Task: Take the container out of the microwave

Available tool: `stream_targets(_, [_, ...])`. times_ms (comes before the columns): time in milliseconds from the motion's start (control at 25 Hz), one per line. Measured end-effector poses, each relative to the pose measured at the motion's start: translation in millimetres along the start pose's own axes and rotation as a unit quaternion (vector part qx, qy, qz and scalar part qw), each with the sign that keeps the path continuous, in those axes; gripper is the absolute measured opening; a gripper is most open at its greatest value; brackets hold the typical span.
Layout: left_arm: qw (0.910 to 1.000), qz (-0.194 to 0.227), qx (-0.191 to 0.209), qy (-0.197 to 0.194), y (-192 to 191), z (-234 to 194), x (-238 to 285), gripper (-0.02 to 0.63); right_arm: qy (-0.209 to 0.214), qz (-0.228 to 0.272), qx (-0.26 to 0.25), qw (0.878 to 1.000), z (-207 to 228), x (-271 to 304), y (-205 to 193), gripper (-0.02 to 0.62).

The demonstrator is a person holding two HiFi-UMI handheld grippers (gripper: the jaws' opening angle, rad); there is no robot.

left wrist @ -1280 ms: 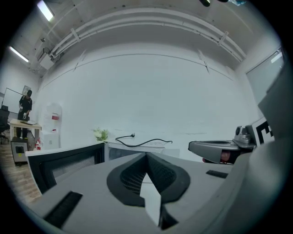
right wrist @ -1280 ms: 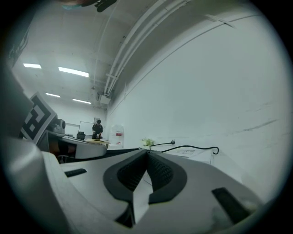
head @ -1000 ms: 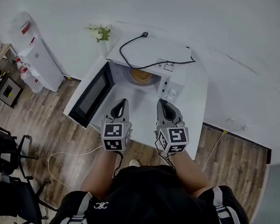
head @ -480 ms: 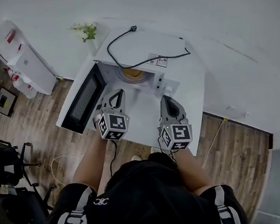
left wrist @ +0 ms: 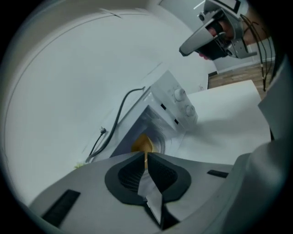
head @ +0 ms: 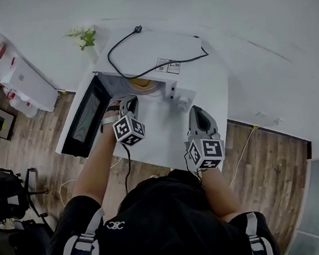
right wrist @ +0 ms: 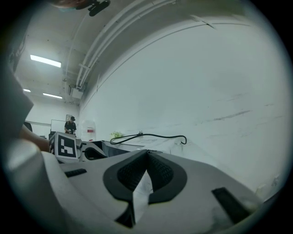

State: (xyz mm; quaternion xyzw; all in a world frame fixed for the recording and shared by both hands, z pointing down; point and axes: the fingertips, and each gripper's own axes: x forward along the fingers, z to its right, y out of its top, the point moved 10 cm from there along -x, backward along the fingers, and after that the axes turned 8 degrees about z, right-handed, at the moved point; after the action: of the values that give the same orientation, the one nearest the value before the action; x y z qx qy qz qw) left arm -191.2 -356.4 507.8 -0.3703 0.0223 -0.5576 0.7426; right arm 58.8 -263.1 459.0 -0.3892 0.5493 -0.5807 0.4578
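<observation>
As the empty left claw [head: 129,102] points at the open white microwave [head: 158,51], jaws opening slightly, the right claw [head: 198,111] hovers closed. Beneath both lies a white worktop [head: 160,136] on wood-plank floor [head: 37,142].

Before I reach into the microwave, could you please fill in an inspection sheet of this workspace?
Surface: white table, bare in front of the microwave.
Job's things: microwave, its door open to the left; yellowish container inside.
Clutter: nothing seen.
Grippers: left gripper in front of the opening, jaws opening, nothing between them; right gripper over the table, shut, empty.
Cables: black power cable lies unplugged on the microwave top; black lead hangs from the left gripper.
Surroundings: flowers behind the microwave; water dispenser and office chairs at the left; wooden floor.
</observation>
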Motion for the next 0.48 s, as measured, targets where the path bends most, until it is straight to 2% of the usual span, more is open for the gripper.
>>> stream_targets(200, [0.9987,-0.016,0.036,-0.034,-16.2,-2.4,37.8,0.086,-0.016,-0.007,-0.001,1.0,16.7,1.7,-2.8,0.005])
stream_targets(320, [0.9947,-0.024,0.086,-0.052,-24.2,-4.2,58.8,0.091,-0.023,-0.01,-0.004,1.0,24.0,2.2,-3.9,0.005])
stream_targets(480, [0.985,-0.041,0.149,-0.078,-34.6,-3.6,85.3,0.097,-0.036,-0.015,-0.007,0.999,33.7,0.1,-5.8,0.006])
